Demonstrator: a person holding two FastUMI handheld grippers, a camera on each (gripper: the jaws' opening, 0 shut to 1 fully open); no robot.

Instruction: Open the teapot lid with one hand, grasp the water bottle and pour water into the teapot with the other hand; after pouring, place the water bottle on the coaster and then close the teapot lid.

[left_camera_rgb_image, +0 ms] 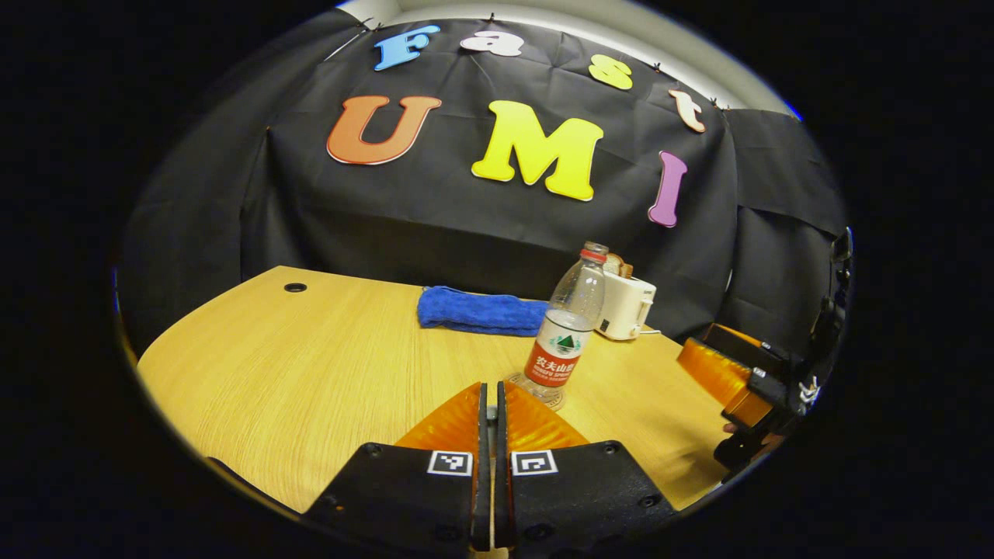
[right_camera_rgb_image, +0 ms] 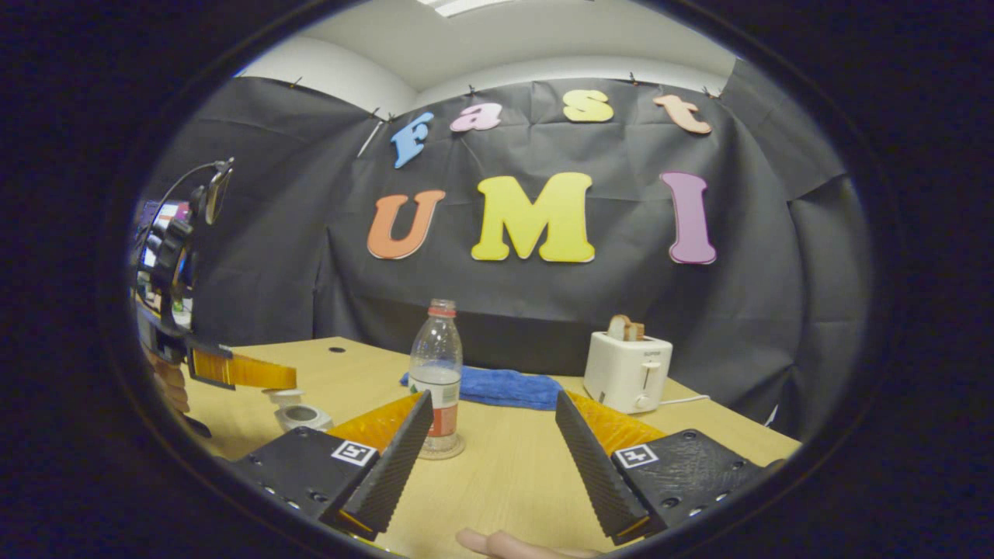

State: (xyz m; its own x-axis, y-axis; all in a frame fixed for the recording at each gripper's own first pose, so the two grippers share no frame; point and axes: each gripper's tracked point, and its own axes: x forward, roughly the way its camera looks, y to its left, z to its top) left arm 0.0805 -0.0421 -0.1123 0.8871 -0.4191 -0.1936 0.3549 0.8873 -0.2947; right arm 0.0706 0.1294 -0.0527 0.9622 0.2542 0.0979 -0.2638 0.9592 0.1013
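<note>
Closest to us, our left tool (left_camera_rgb_image: 488, 404) sits clenched on nothing, while our right tool (right_camera_rgb_image: 491, 435) hangs released, its fingers spread wide above the worktop (right_camera_rgb_image: 505, 473). Between them, farther off, the water bottle (right_camera_rgb_image: 436, 373) stands upright on the coaster (right_camera_rgb_image: 443, 450), with water in it. To its left rests the teapot (right_camera_rgb_image: 299, 411), lid seemingly on. We judge the task either finished or not yet begun; which, we cannot tell

Staged recording booth inside an office-type room: black cloth wall (right_camera_rgb_image: 543, 310) pinned up behind a wood-grain desk (left_camera_rgb_image: 311, 373), white ceiling with a panel light (right_camera_rgb_image: 458, 6) above. Ahead of the claw, household props: toaster (right_camera_rgb_image: 627, 371), blue towel (right_camera_rgb_image: 505, 386).
</note>
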